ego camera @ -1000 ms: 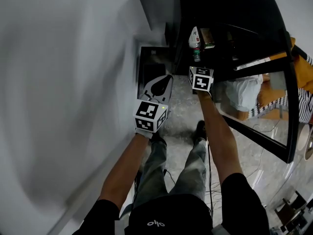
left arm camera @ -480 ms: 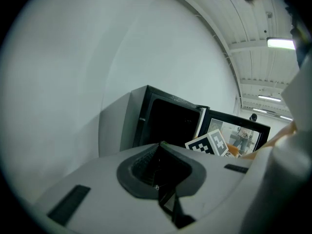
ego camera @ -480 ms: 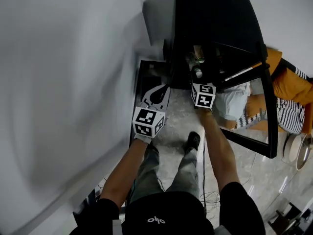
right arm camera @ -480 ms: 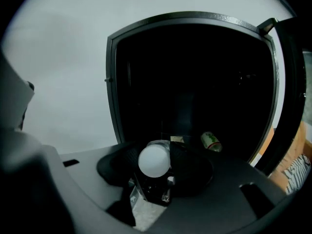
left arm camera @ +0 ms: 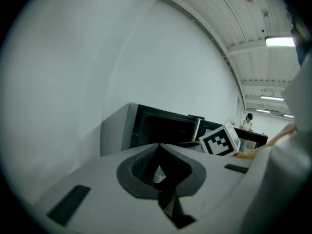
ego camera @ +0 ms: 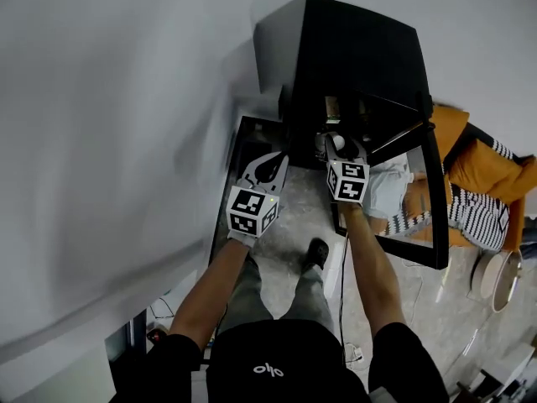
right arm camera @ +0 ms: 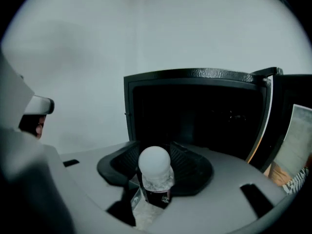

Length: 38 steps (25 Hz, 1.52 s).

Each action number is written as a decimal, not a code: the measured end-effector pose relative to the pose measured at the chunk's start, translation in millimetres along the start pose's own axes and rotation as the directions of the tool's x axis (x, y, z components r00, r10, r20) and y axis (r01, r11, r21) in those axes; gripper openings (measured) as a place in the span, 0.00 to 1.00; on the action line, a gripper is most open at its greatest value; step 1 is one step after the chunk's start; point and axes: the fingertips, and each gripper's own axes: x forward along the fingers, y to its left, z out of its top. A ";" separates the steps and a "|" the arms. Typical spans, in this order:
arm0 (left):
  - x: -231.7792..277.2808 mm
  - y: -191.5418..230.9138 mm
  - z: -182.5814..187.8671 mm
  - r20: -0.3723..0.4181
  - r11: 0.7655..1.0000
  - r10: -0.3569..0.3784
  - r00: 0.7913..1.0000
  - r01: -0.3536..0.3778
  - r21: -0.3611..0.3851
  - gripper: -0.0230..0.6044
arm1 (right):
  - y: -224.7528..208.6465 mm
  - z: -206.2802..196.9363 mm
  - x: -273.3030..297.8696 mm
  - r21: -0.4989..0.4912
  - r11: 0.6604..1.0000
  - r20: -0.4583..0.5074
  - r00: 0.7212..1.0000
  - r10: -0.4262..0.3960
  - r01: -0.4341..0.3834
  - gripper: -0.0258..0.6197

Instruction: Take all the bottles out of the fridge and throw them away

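Dim, soft indoor light; fisheye-warped edges, dark vignetted corners.

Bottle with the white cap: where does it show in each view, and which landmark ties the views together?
Head view: the bottle is upper centre, held in the right gripper, before the black fridge.
Left gripper view: not in it; the right gripper's marker cube shows at right.
Right gripper view: bottom centre, clamped between the jaws, cap up.
Shared landmark: the black fridge.
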 end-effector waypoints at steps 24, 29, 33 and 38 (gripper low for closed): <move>-99.4 34.5 38.9 0.068 0.981 0.191 0.979 -0.189 -0.030 0.04 | 109.5 75.8 -77.4 -0.114 0.969 0.074 0.971 0.229 -0.220 0.34; -128.4 64.1 31.3 0.070 0.967 0.253 0.965 -0.249 -0.052 0.04 | 154.0 73.7 -67.3 -0.133 0.950 0.058 0.954 0.293 -0.283 0.34; -153.6 88.0 24.9 0.066 0.951 0.306 0.950 -0.301 -0.069 0.04 | 190.7 73.6 -58.1 -0.142 0.932 0.048 0.938 0.343 -0.334 0.34; -180.9 114.8 12.9 0.058 0.935 0.350 0.935 -0.345 -0.086 0.04 | 228.8 69.4 -46.2 -0.151 0.915 0.035 0.923 0.382 -0.373 0.34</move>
